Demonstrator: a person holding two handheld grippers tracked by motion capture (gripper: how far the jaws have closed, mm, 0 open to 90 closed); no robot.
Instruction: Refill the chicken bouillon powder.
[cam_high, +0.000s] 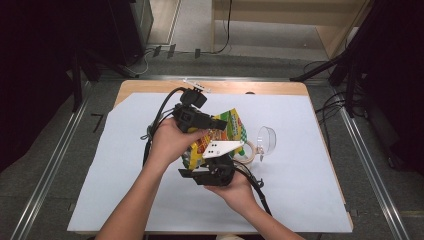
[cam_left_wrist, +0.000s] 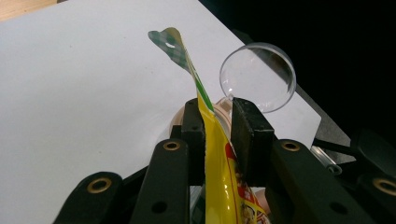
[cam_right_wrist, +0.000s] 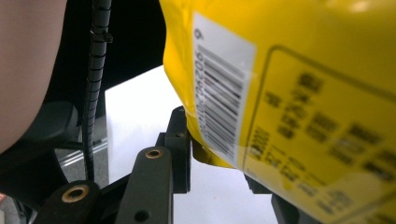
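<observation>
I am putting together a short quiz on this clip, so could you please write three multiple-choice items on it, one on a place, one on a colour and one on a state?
1. Where is the clear plastic cup?
A. On the white sheet, lying on its side at the right of the bag
B. Upright on the floor
C. Held in the right gripper

2. What is the main colour of the snack bag?
A. Blue
B. Yellow
C. Black

3. How does the left gripper stand?
A. Wide open over bare table
B. Shut on a spoon
C. Closed on the bag's top edge

Answers:
1 A, the high view shows it tipped over on the white sheet.
2 B, both gripper views show yellow foil.
3 C, the left gripper view shows the bag's edge pinched between its jaws.
</observation>
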